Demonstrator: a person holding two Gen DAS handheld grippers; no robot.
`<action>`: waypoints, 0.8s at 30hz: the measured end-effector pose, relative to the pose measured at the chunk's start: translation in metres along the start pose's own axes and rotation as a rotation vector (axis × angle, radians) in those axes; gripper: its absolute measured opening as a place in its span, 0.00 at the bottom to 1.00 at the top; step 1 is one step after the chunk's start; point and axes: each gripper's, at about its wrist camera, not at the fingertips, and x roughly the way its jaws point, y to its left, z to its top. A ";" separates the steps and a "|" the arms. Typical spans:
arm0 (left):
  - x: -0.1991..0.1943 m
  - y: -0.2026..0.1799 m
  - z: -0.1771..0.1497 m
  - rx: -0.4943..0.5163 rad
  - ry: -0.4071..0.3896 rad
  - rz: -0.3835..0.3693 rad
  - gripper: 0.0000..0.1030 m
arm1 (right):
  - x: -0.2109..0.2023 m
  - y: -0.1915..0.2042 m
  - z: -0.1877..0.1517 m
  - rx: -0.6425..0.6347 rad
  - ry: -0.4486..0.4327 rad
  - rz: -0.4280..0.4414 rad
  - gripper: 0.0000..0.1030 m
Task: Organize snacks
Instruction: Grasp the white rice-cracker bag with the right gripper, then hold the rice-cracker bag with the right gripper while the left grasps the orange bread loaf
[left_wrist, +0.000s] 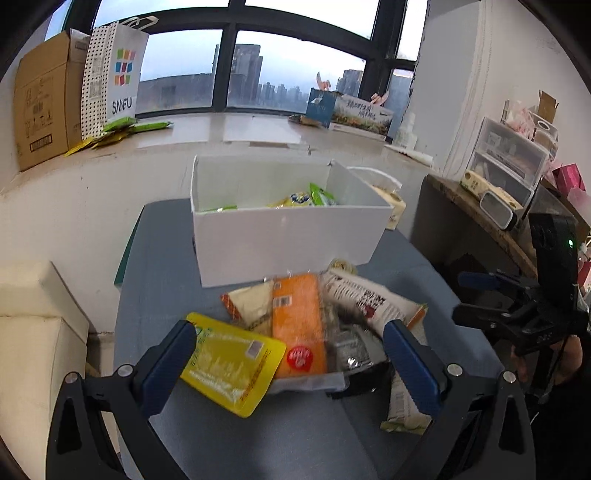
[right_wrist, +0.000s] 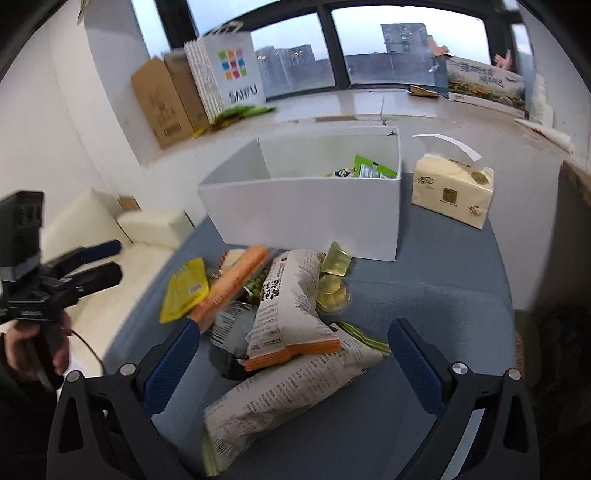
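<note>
Blue-padded left hand-held gripper (left_wrist: 290, 345) spread wide over snack pile (left_wrist: 314, 325) — right hand-held gripper (right_wrist: 291, 347) likewise, white box (left_wrist: 288, 243) behind

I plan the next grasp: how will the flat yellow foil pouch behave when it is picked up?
The flat yellow foil pouch probably bends, being thin. Its glossy film may slip. It looks light, and one edge overlaps the orange packet, which could shift.

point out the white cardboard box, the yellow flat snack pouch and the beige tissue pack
white cardboard box (right_wrist: 306, 214), right wrist view, on its front wall
yellow flat snack pouch (left_wrist: 232, 363), left wrist view, on the middle of its face
beige tissue pack (right_wrist: 452, 192), right wrist view, on its front face
</note>
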 end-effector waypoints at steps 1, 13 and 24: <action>0.000 0.001 -0.002 -0.004 0.003 -0.001 1.00 | 0.007 0.003 0.003 -0.016 0.023 -0.014 1.00; 0.004 0.010 -0.009 -0.029 0.021 -0.005 1.00 | 0.089 0.026 0.025 -0.089 0.184 -0.059 1.00; 0.018 0.002 -0.010 -0.012 0.049 -0.023 1.00 | 0.106 0.015 0.017 -0.102 0.256 -0.046 0.43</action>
